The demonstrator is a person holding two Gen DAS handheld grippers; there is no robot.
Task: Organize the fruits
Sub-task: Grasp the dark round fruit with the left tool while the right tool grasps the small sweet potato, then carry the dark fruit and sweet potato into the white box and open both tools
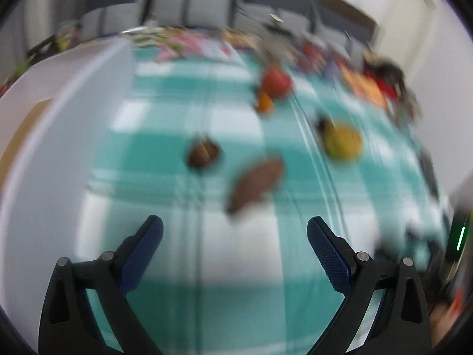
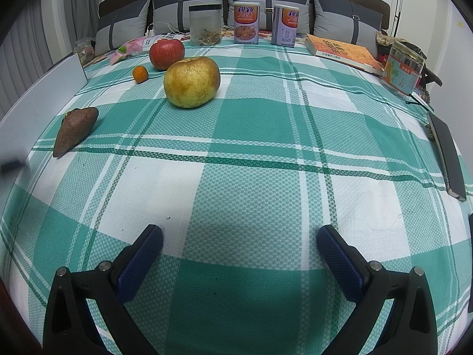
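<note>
Both hand-held grippers, left (image 1: 235, 226) and right (image 2: 239, 235), hover level over the checked bedspread (image 2: 251, 195), jaws spread and empty; ahead lie one yellow pear (image 2: 192, 82), one red apple (image 2: 166, 51), one small orange (image 2: 139, 74), one brown fruit (image 2: 76, 130)

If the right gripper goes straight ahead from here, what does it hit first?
Probably nothing soon: the open right gripper faces bare plaid cloth. The yellow pear sits left of that line; far ahead stand two cans, though depth is unclear.
</note>
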